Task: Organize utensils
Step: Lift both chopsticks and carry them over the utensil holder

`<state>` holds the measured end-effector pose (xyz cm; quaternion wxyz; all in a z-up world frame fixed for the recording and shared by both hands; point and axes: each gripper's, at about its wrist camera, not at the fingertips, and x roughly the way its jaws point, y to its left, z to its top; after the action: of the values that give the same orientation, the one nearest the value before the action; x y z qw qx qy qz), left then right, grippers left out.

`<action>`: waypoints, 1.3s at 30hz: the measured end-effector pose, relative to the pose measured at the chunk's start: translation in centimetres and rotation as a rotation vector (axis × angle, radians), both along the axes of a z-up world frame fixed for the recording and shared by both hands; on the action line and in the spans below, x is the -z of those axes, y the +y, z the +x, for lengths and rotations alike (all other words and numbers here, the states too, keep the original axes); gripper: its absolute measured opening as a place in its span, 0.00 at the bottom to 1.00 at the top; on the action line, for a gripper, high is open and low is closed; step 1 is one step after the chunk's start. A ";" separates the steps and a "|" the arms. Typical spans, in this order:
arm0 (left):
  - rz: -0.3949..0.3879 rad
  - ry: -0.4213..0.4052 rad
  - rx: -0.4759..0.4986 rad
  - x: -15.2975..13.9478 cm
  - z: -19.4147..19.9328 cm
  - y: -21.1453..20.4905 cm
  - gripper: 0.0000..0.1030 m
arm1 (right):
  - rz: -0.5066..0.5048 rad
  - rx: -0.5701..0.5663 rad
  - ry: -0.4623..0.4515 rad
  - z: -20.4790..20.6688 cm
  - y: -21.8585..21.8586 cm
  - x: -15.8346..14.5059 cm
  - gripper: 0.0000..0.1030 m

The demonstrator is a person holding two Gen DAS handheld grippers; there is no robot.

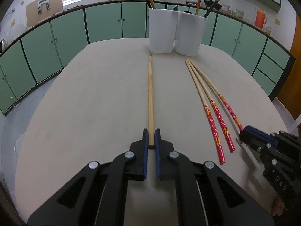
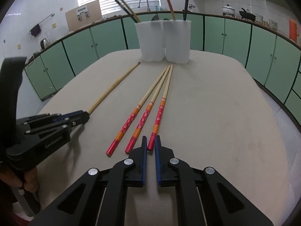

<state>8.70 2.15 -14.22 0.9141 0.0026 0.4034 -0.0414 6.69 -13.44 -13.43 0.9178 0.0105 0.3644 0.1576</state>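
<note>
Chopsticks lie on the desk [image 1: 94, 94]: your left tongs [image 1: 151, 134] narrowly straddle the plain one [image 1: 150, 94], your right tongs [image 2: 150, 141] the rightmost red one [image 2: 159, 116].

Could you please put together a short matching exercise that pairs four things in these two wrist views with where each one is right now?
Things:
1. plain wooden chopstick
2. rightmost red-handled chopstick
3. black chopstick
4. two other red-handled chopsticks

Places:
A. standing in the right white holder
B. handle end between the left claw fingers
C. lying free on the table, side by side
D. handle end between the right claw fingers

Pairs: 1-B, 2-D, 3-A, 4-C
</note>
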 end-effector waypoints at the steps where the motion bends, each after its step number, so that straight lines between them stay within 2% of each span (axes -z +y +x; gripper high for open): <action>1: 0.004 -0.003 0.003 -0.1 0.0 0.0 0.06 | 0.003 0.001 -0.003 0.0 -0.1 -0.2 0.08; 10: 0.036 -0.060 0.038 -2.4 -0.8 -0.7 0.06 | -0.002 0.023 -0.071 0.0 -1.1 -2.5 0.07; 18: 0.043 -0.151 0.049 -6.2 -1.7 -0.7 0.06 | 0.013 0.043 -0.141 -0.1 -2.5 -5.4 0.07; 30: -0.011 -0.315 0.056 -13.4 -2.2 0.1 0.06 | 0.016 0.044 -0.283 0.5 -4.3 -11.9 0.06; 36: -0.025 -0.370 0.079 -16.3 -1.3 0.0 0.06 | 0.026 0.010 -0.311 1.6 -4.7 -15.1 0.06; 39: -0.036 -0.384 0.084 -17.0 -1.0 -0.2 0.06 | 0.039 0.005 -0.304 2.3 -5.0 -15.4 0.06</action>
<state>7.74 1.97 2.79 0.9717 0.0109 0.2202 -0.0855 9.03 -18.40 1.96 0.9624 0.0054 0.2180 0.1621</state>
